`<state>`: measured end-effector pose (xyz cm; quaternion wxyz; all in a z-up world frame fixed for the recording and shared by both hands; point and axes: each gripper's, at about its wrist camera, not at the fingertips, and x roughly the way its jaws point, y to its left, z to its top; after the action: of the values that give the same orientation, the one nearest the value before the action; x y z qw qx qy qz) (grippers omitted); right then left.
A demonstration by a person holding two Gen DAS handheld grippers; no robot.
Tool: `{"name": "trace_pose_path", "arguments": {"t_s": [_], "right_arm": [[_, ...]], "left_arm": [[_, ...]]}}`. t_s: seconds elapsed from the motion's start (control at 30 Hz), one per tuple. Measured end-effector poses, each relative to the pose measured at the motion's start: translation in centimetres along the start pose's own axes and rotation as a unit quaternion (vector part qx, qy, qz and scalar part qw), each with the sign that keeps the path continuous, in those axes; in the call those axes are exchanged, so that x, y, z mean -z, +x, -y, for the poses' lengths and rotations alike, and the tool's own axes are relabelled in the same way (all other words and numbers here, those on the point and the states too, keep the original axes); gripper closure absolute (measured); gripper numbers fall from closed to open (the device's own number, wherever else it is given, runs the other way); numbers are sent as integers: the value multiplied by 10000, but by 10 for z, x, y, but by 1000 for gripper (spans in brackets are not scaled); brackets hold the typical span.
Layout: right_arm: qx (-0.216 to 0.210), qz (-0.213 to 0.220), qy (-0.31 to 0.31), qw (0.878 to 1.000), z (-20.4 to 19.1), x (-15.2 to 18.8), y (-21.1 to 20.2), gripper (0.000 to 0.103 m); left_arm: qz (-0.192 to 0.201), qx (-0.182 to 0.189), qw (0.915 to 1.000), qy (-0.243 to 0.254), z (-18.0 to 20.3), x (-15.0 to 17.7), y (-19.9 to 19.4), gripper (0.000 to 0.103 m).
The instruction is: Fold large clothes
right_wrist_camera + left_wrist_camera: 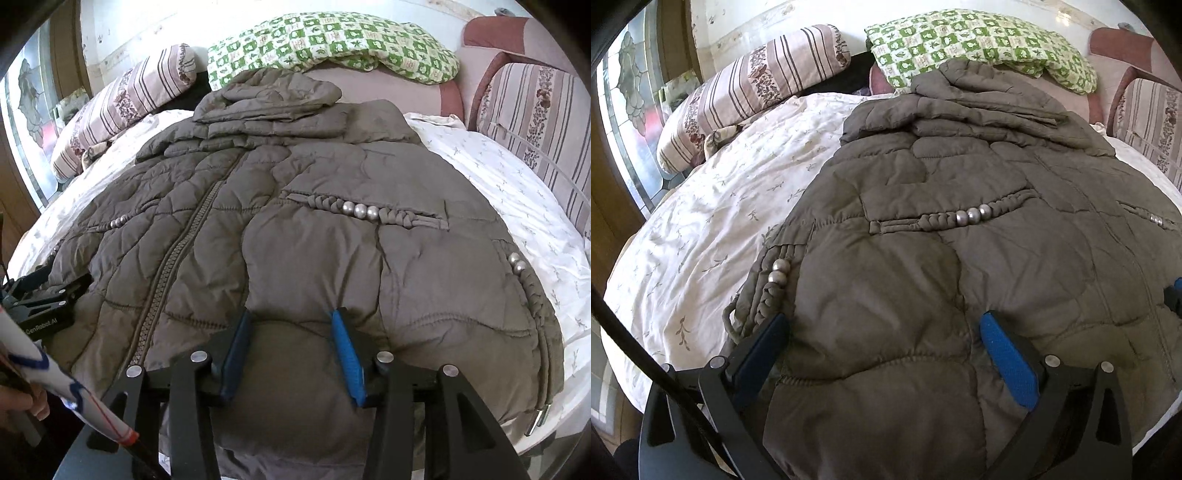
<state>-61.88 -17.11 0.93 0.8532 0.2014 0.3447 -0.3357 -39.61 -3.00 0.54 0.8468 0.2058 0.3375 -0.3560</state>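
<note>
The olive quilted hooded jacket [303, 229] lies face-up on the bed [498, 184], sleeves apparently tucked in, hood toward the pillows. Both the left hand-held gripper [886, 332] and the right hand-held gripper [290, 325] stand spread, straddling hem padding without pinching. The lengthwise fold seems left.

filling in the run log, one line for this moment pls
stage: pre-fold | jacket: flat on bed, zipped | left gripper: open at hem | right gripper: open at hem

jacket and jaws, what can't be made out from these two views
- Jacket hem: cut off by the bottom edge in both wrist views.
- Left gripper and right gripper: jaws apart over the jacket; whether the pads press fabric, cannot tell.
</note>
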Motion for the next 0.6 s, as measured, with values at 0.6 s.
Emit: {"name": "trace_pose_path", "arguments": {"t_s": [0.6], "right_arm": [[68, 7, 18, 10000, 2, 1, -2, 48]], "left_arm": [[45, -32, 10000, -20, 2, 1, 0, 0]]}}
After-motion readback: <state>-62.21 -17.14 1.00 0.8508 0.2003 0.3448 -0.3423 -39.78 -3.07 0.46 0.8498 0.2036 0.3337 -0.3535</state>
